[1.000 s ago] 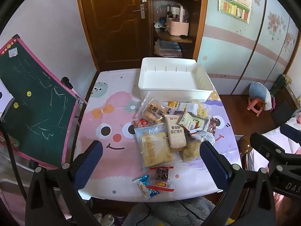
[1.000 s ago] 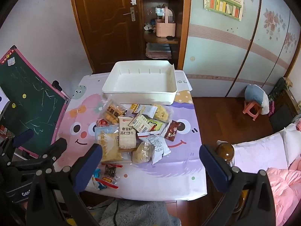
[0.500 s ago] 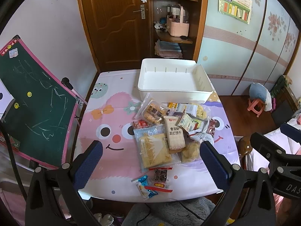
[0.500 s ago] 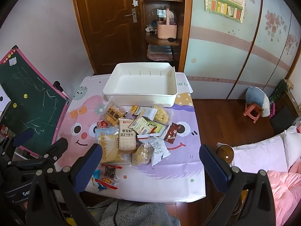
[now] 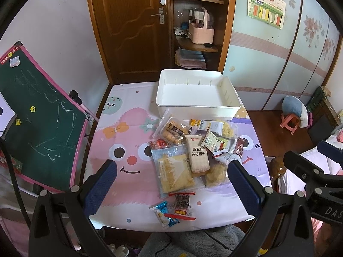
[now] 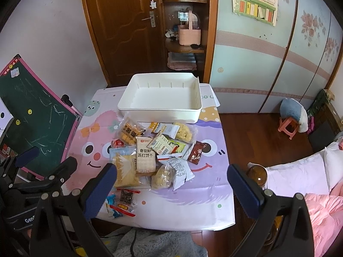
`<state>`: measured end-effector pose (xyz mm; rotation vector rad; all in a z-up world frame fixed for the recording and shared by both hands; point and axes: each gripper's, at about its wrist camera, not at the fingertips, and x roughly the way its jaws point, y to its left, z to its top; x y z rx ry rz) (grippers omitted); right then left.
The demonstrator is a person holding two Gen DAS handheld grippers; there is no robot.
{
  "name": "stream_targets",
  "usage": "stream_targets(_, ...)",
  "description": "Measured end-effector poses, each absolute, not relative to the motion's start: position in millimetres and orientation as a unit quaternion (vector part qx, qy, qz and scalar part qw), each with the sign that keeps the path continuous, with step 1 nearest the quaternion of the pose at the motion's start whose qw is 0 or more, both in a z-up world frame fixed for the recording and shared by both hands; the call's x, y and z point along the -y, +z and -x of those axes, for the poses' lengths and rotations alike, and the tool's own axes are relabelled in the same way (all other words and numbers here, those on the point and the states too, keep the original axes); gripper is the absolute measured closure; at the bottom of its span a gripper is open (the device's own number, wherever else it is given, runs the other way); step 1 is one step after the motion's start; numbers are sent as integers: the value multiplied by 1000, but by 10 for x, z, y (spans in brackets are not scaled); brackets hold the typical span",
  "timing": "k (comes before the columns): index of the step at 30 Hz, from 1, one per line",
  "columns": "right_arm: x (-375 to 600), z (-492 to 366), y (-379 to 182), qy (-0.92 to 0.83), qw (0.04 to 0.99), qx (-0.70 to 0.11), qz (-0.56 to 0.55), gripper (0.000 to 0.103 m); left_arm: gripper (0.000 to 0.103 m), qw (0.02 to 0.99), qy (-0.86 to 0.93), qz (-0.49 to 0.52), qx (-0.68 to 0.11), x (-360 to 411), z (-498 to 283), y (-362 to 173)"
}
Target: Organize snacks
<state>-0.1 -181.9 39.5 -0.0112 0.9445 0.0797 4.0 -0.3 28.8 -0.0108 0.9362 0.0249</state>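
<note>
A pile of snack packets [image 5: 193, 150] lies on the cartoon tablecloth, in front of an empty white bin [image 5: 197, 92]. A tan soda cracker pack [image 5: 199, 156] lies on top, beside a large clear bag of yellow crackers [image 5: 173, 171]. Small packets [image 5: 171, 209] lie near the front edge. My left gripper [image 5: 171, 188] is open and empty, above the near table edge. In the right wrist view the pile [image 6: 154, 154] and bin [image 6: 160, 98] show too. My right gripper [image 6: 171, 188] is open and empty, held high over the table's front right.
A green chalkboard easel [image 5: 36, 115] stands against the table's left side. A wooden door [image 5: 128, 27] and shelf unit [image 5: 197, 21] are behind the table. A bed with pink bedding [image 6: 310, 192] and a pink stool [image 6: 288, 126] are on the right.
Both views have shifted slightly, so the table sits a little lower in frame. Both grippers stay open and empty. No snack has moved.
</note>
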Motion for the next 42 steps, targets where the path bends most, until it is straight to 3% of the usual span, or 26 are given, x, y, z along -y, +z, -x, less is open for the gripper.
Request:
stream_targets(22, 1752, -56, 299, 52, 882, -468, -6, 5, 0, 887, 10, 11, -462, -5, -67, 239)
stream_targets(42, 1785, -415, -171, 78, 856, -511, 4, 7, 0, 853, 16, 33, -520, -286, -438, -413)
